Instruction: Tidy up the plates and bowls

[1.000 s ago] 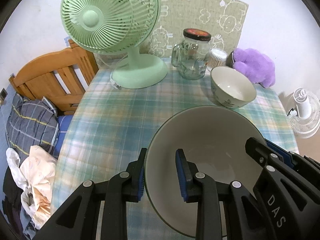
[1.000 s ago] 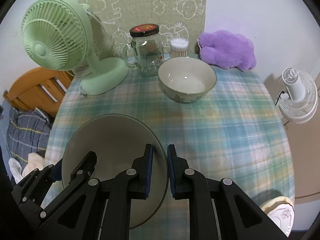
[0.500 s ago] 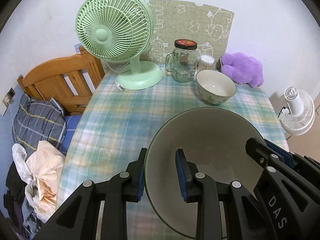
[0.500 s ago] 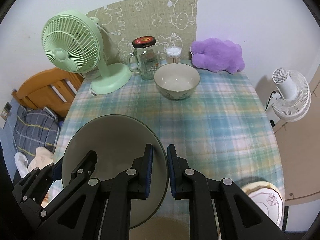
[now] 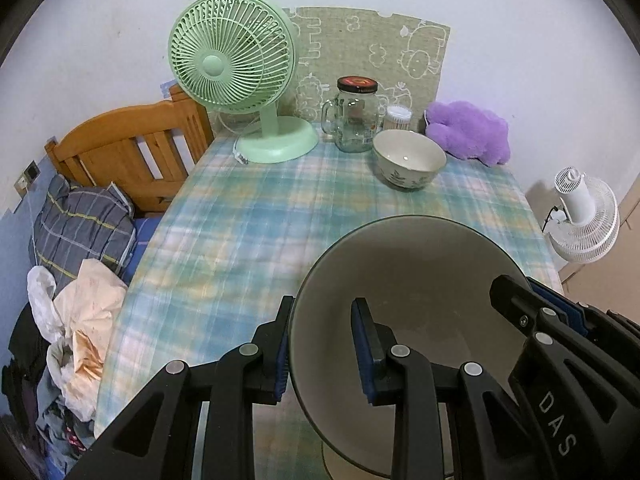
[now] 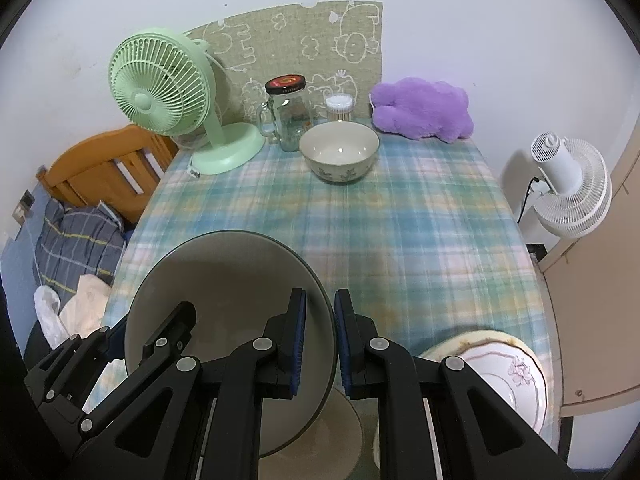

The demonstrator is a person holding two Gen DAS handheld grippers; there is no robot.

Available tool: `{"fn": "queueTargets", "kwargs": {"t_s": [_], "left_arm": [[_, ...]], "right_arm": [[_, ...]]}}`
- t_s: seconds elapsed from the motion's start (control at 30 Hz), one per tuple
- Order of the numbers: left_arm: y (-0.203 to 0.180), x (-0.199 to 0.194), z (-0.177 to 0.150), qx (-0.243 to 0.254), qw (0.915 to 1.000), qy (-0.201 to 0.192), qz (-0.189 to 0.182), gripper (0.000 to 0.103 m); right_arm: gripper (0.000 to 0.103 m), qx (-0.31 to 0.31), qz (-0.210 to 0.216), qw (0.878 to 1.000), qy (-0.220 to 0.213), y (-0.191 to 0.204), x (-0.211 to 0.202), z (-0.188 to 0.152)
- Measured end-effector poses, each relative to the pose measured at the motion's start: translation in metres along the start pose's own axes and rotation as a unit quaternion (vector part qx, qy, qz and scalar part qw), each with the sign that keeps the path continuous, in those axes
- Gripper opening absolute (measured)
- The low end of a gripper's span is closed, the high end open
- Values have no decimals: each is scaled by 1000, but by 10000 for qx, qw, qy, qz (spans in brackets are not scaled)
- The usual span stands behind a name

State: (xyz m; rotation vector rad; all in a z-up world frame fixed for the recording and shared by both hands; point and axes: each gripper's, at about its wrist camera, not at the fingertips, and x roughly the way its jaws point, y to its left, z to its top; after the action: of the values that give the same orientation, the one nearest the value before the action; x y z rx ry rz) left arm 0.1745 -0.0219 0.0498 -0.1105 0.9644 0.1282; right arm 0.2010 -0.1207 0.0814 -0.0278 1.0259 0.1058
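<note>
You've got the big grey bowl (image 5: pixel 420 280) pinched on both sides: your left gripper (image 5: pixel 324 344) is clamped on its left rim, one pad inside and one outside, and your right gripper (image 6: pixel 320 344) grips the opposite rim the same way. The bowl hangs over the near end of the table (image 6: pixel 420 240), mouth up and tipped slightly away from you; it's round, so there's no long axis to speak of. Ahead, the plaid cloth is bare right up to the small patterned bowl (image 6: pixel 339 158) near the far edge. The green fan (image 5: pixel 236 80) and glass jar (image 5: pixel 354 118) sit back there beside it. A white plate (image 6: pixel 516 376) sits at your near right, close to that table edge.
</note>
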Motion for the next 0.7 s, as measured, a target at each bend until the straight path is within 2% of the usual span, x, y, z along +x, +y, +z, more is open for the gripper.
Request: {"fn": "queueTargets", "kwargs": {"t_s": [0.33,0.7], "left_arm": [[-15,-3,-30,21,9999,150,1,26],[-16,12,-58,31,9987,504,103,26]], "right_arm": [[18,-40,57,9999,156,-17,-4,-29],[18,-84,155,9980,607,-24,15,-55]]}}
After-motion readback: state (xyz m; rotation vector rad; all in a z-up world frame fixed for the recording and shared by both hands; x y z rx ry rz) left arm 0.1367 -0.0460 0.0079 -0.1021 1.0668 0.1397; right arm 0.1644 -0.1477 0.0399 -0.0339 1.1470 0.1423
